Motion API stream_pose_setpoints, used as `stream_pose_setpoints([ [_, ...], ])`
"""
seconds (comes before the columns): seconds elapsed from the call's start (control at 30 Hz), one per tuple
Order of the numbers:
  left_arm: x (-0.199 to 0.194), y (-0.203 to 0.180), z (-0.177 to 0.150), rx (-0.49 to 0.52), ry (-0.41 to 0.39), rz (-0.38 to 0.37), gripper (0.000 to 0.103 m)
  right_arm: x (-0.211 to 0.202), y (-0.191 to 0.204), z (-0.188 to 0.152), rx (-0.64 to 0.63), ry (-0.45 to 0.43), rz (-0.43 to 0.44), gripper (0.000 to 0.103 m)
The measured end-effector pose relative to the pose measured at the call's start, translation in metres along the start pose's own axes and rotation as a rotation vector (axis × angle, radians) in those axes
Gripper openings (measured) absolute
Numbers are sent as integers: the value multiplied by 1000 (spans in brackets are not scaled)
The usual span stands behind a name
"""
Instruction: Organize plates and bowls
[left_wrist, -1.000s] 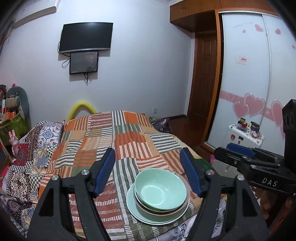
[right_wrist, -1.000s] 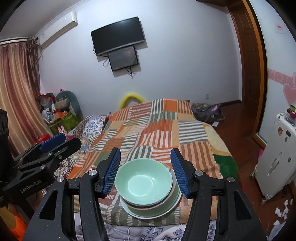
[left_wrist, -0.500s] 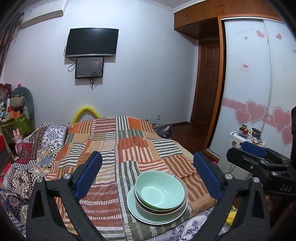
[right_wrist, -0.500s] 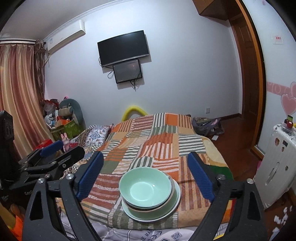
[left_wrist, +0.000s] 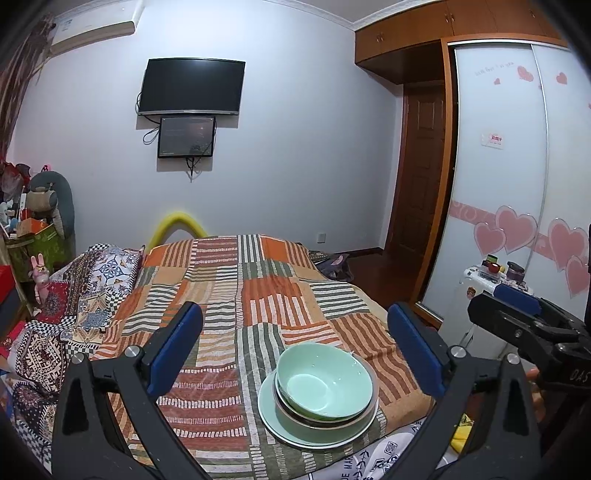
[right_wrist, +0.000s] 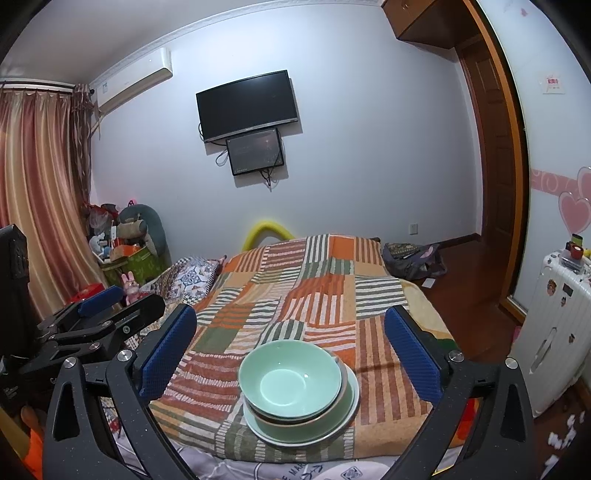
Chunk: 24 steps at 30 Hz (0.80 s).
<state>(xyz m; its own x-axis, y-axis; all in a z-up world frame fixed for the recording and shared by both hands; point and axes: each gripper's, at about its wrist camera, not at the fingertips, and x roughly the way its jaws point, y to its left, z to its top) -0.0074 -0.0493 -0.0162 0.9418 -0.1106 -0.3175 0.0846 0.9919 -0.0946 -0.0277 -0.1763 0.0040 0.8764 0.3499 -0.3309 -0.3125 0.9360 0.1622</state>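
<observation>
Fingers (left_wrist: 177, 347) wider vs earlier, both grippers.

Both wrist views over the same bed (left_wrist: 258, 295), side by side.

Bare bedspread (right_wrist: 321, 295) lies open all round the stacked bowls (right_wrist: 291, 384), both grippers' fingers (left_wrist: 173, 347) spread wide, touching nothing.

This was a bedroom in a home. A bed (left_wrist: 258, 295) under a striped patchwork blanket filled the middle. A dark television (left_wrist: 191, 86) hung on the wall at 12 o'clock, and a wardrobe (left_wrist: 517, 177) with pink heart stickers stood at 3 o'clock. Curtains (right_wrist: 37, 192) hung at 9 o'clock, with an air conditioner (right_wrist: 133, 79) at 11 o'clock.
</observation>
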Motion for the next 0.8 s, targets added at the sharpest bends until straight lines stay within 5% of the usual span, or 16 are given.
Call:
stream_pose_setpoints([
  [0.8, 0, 1, 2, -3, -9, 11, 102, -2, 3, 2, -4, -1, 6, 102],
])
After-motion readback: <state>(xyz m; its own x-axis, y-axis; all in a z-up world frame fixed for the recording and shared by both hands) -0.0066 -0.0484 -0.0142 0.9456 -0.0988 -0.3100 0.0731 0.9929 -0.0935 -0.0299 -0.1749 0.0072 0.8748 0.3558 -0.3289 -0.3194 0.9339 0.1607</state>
